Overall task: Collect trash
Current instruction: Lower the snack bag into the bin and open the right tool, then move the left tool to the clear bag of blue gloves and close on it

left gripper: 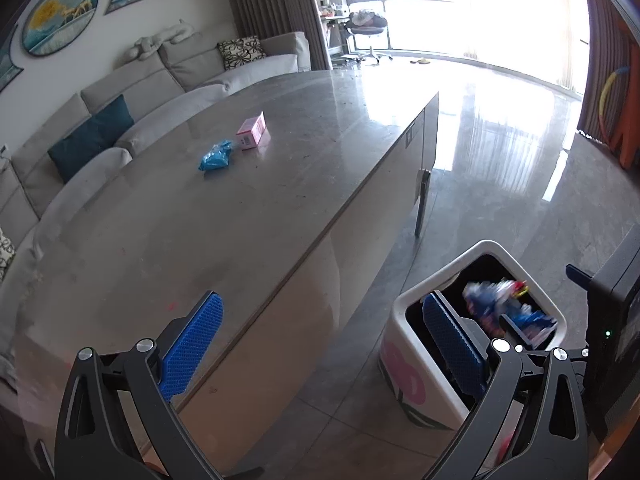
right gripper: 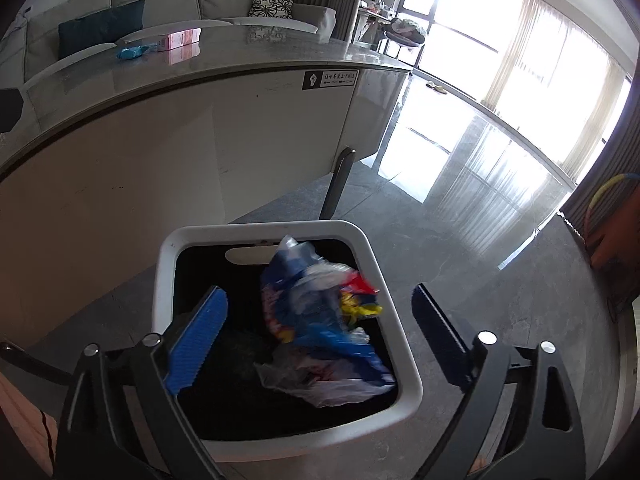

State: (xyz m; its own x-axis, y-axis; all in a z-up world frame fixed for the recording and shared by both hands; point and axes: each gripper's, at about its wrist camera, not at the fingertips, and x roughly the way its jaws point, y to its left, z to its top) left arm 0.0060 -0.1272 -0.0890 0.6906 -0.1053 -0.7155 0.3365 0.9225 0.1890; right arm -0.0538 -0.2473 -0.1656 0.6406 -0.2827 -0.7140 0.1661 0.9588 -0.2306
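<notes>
1. A crumpled plastic wrapper (right gripper: 320,320), blue, white, red and yellow and motion-blurred, sits in the mouth of the white bin (right gripper: 404,344), between the released jaws of the right gripper (right gripper: 320,328); neither pad touches it.
2. The left gripper (left gripper: 320,344) is spread wide and empty over the table edge.
3. On the grey table (left gripper: 224,220) lie a blue wrapper (left gripper: 216,156) and, just beside it, a pink box (left gripper: 253,131).

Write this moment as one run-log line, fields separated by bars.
right gripper: open above bin | crumpled wrapper: loose in bin | left gripper: open, empty | table: blue wrapper, pink box left
</notes>
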